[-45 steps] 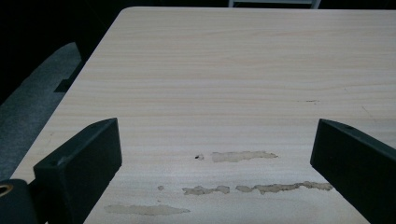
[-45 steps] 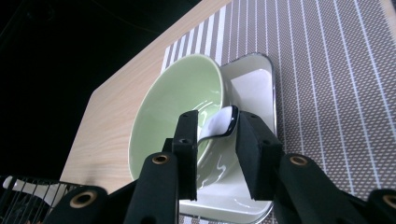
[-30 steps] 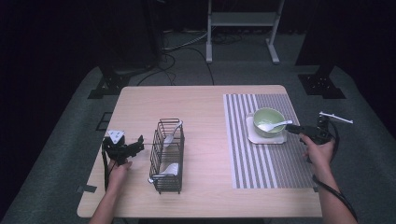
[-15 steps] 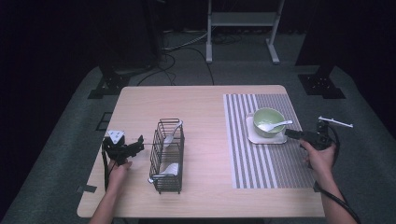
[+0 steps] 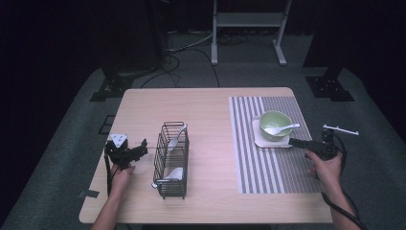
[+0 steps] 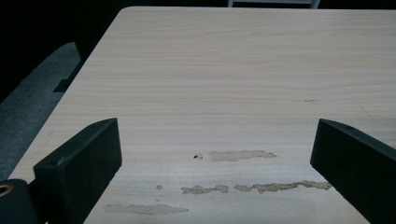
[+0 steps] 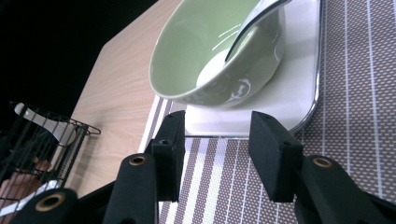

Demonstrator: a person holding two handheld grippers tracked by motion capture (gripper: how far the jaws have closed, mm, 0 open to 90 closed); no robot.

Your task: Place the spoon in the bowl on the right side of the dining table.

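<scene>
A green bowl [image 5: 270, 119] [image 7: 196, 60] stands on a white square plate [image 5: 258, 139] [image 7: 289, 93] on the striped placemat [image 5: 268, 167]. A white spoon [image 5: 282, 128] [image 7: 254, 16] lies in the bowl, its handle over the right rim. My right gripper [image 5: 293, 142] [image 7: 217, 126] hovers low just before the plate's near corner. Its jaws have just been opening and stand open with nothing between them. My left gripper [image 5: 142, 147] [image 6: 217, 128] is open over bare tabletop, left of a black wire basket [image 5: 171, 163].
The basket holds two white spoons, one upright [image 5: 177, 136] and one low inside [image 5: 172, 173]. The wooden table [image 5: 206, 110] [image 6: 233, 70] has scuffed patches near the left gripper. A small white bar [image 5: 340, 129] hangs off the table's right edge. Dark floor and stands lie beyond.
The right gripper has drawn back from the bowl's rim toward the near right and opened wider, leaving the spoon in the bowl. The left gripper has not moved.
</scene>
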